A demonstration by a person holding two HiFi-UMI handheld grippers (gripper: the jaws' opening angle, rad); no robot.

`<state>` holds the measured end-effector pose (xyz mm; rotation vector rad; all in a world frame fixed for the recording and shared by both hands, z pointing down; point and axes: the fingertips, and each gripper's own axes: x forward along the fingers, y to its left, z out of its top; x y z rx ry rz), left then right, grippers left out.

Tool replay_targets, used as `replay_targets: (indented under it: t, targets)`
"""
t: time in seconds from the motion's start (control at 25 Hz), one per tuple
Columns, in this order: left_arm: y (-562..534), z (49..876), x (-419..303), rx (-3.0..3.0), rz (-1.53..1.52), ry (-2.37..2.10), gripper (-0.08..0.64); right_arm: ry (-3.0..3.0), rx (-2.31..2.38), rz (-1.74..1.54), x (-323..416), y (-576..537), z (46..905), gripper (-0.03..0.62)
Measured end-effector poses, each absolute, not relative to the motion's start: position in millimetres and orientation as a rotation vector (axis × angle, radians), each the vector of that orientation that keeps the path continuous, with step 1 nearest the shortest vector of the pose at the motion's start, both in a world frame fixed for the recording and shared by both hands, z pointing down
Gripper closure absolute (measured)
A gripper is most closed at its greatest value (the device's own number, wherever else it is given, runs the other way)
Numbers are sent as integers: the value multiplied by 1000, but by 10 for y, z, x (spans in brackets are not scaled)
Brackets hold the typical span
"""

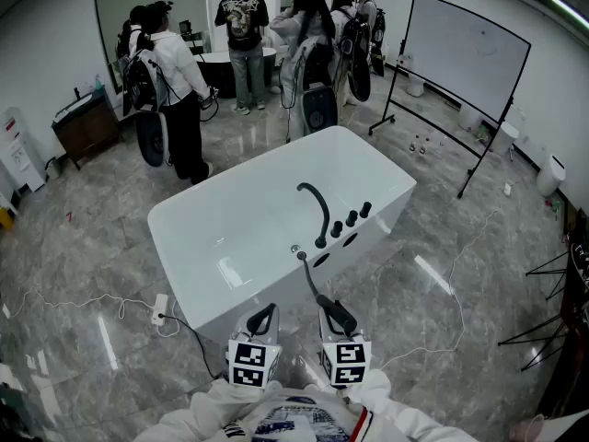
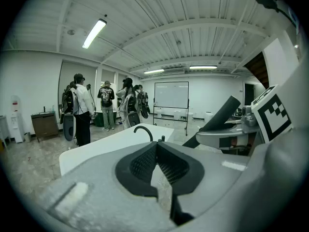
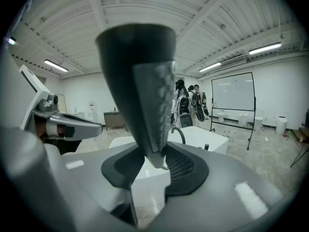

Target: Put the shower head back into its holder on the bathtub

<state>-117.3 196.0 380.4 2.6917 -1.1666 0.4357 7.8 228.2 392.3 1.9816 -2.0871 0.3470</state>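
The right gripper [image 1: 335, 315] is clamping the shower head [image 1: 339, 312] between its jaws, the pads pressing on the narrow lower end of the dark, cone-shaped handle [image 3: 140, 81], which is rising wide and tilted above the right gripper [image 3: 153, 162] in its own view; the shower head is hanging clear of the white bathtub [image 1: 189, 212], just short of its near corner, over the grey marble floor [image 1: 83, 265]; a thin dark hose [image 1: 309, 278] is running from it up to the tub's rim, close to the curved black faucet spout [image 1: 318, 206] and the row of black knobs [image 1: 352, 217]; the left gripper [image 1: 261, 320] is hovering just beside the right one, its jaws lying together at the tips with nothing between them [image 2: 155, 147]; beyond the tub several people [image 1: 175, 90] are standing with their backs turned, and a whiteboard [image 1: 465, 49] on a stand is sitting at the right.
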Motion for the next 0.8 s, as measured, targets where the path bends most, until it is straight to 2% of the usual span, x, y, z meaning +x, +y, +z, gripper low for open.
replay_targets:
  t: [0.8]
  targets:
    - [2073, 3790, -950, 2683, 460, -1156, 560, -2142, 1972, 394, 207, 2379, 3904, 456]
